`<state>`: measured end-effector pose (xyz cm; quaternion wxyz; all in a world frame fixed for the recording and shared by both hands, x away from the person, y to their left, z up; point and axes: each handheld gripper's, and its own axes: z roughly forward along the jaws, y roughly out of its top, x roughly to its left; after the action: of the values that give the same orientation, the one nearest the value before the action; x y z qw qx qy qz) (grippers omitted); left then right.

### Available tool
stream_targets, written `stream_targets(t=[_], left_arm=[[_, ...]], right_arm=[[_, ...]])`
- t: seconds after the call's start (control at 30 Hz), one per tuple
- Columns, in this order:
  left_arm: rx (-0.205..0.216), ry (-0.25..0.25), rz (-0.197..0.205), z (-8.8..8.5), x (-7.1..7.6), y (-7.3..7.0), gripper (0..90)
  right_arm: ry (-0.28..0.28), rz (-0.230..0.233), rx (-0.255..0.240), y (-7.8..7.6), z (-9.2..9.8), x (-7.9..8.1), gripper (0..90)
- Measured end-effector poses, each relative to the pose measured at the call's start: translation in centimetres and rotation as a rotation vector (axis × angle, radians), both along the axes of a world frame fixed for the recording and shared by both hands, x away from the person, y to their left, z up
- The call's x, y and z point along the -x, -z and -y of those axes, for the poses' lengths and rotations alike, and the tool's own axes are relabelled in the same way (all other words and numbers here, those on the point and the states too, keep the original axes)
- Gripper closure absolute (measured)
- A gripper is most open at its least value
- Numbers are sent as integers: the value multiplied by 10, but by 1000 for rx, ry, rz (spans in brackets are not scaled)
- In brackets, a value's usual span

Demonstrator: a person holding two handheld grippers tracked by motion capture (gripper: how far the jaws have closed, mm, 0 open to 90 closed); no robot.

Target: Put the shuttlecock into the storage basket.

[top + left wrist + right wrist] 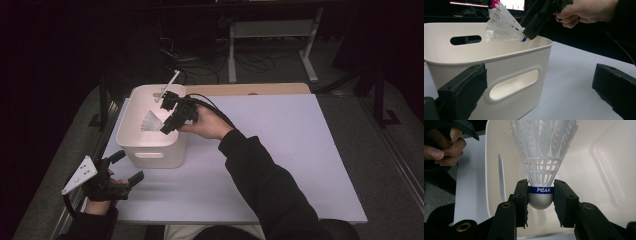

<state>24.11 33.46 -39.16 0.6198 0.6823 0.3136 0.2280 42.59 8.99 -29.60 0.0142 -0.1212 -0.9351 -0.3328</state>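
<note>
A white plastic shuttlecock with a blue band and a silver-grey cork is clamped at its base by my right gripper. In the high view the right gripper holds the shuttlecock over the inside of a white bin at the table's left. The left gripper view shows the shuttlecock just above the bin's rim, skirt pointing away from the gripper. My left gripper rests open near the table's front left corner, beside the bin, with nothing between its jaws.
The white table top stretches wide to the right of the bin. A wooden strip runs along the far edge. The bin has oval handle cutouts in its walls. Desk legs and cables stand on the dark floor beyond.
</note>
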Motion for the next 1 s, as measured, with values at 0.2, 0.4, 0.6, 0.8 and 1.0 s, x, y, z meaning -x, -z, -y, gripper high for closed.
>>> stream_targets(t=[0.2,0.4,0.6,0.8,1.0], left_arm=[[1,0,0,0,0,0,0],[0,1,-1,0,0,0,0],[1,2,-1,0,0,0,0],[1,3,-2,0,0,0,0],[1,2,-2,0,0,0,0]], right_arm=[[-2,-15,12,7,-2,0,642],[-11,-26,20,11,-5,0,639],[-18,-42,22,11,-5,1,573],[-4,-37,14,8,-3,1,506],[24,-19,-6,3,3,0,399]])
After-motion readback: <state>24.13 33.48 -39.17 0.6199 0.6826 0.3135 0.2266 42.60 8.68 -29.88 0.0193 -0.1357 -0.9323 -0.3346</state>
